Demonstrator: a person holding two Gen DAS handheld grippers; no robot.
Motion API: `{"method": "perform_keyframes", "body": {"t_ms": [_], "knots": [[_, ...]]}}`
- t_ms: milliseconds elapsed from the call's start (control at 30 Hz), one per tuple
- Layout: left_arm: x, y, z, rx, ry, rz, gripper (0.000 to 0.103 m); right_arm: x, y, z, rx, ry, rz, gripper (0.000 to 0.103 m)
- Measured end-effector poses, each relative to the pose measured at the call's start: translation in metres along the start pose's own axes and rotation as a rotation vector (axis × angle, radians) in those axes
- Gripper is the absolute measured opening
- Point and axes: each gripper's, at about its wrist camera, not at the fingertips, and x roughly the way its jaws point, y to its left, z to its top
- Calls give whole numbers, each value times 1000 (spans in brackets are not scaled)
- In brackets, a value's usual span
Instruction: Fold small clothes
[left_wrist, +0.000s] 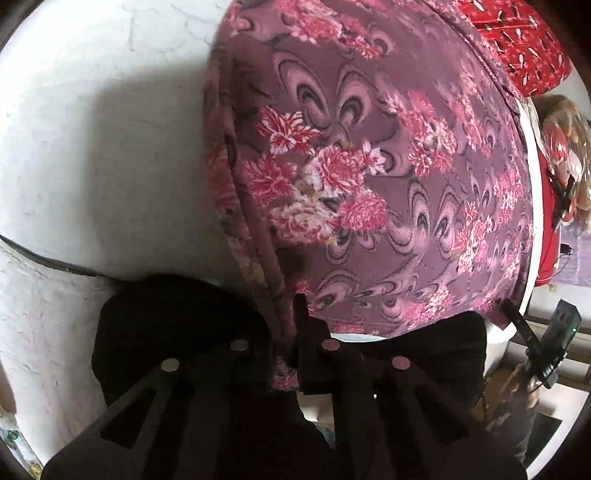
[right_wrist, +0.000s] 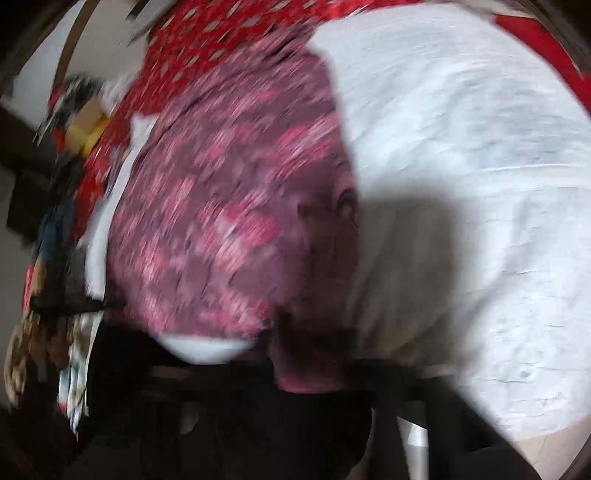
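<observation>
The purple flowered cloth (left_wrist: 369, 177) lay spread on the white counter (left_wrist: 103, 110), its left edge folded into a thick hem. The left hand-held gripper (left_wrist: 290, 343) was closed on that hem at the near edge — cloth bunched between its fingers. The right hand-held gripper (right_wrist: 310, 373) view was badly blurred; cloth (right_wrist: 229, 206) bunched at its tip, grip state unclear. A red patterned fabric (left_wrist: 517, 44) sat far right.
</observation>
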Motion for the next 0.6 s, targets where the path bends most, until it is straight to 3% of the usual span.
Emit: {"method": "perform_keyframes", "body": {"t_ms": [133,333,467,600], "knots": [[-24,1,-11,-11,-53,-119,6,-17,20,2,-53,-47,41,6],[-79,13,1,-39,-165,-304,6,-61,37,14,7,-200,176,6],[-108,24,11,-47,-230,-383,6,-83,43,24,61,-285,268,6],[-122,29,29,-91,-268,-440,6,-87,45,39,102,-310,334,6]]}}
